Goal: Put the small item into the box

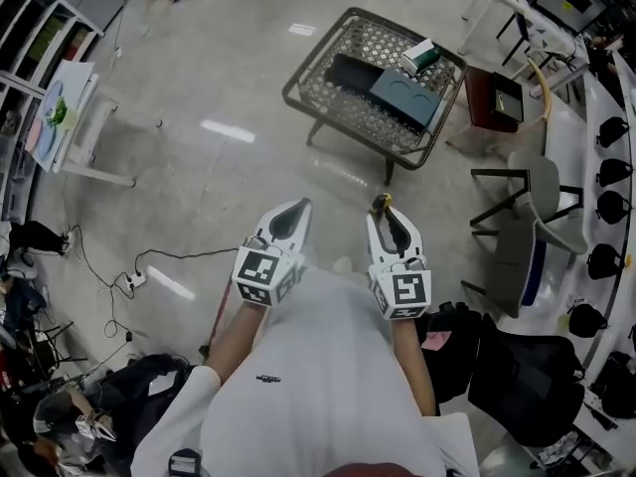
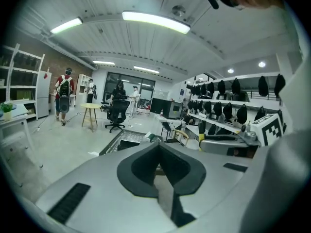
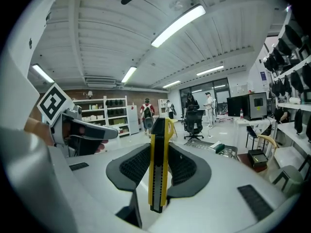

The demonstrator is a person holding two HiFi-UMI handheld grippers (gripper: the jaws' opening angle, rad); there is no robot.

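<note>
A yellow and black utility knife (image 3: pixel 158 169) stands upright between the pads of my right gripper (image 3: pixel 159 130), which is shut on it. In the head view the knife's tip (image 1: pixel 383 204) pokes out of the right gripper (image 1: pixel 388 219). My left gripper (image 1: pixel 296 209) is held beside it, shut with nothing in it (image 2: pixel 159 147). Both are held in front of the person's body, well short of the wicker table (image 1: pixel 308 97). On the table lie a dark grey-blue box (image 1: pixel 404 94), a black box (image 1: pixel 348 73) and a small green and white carton (image 1: pixel 421 56).
Cables and a power strip (image 1: pixel 134 281) lie on the floor at the left. A grey chair (image 1: pixel 542 202) and a dark red stand (image 1: pixel 494 100) are at the right of the table. Shelves with black caps (image 1: pixel 608 207) line the right wall. A white rack (image 1: pixel 70 117) stands left.
</note>
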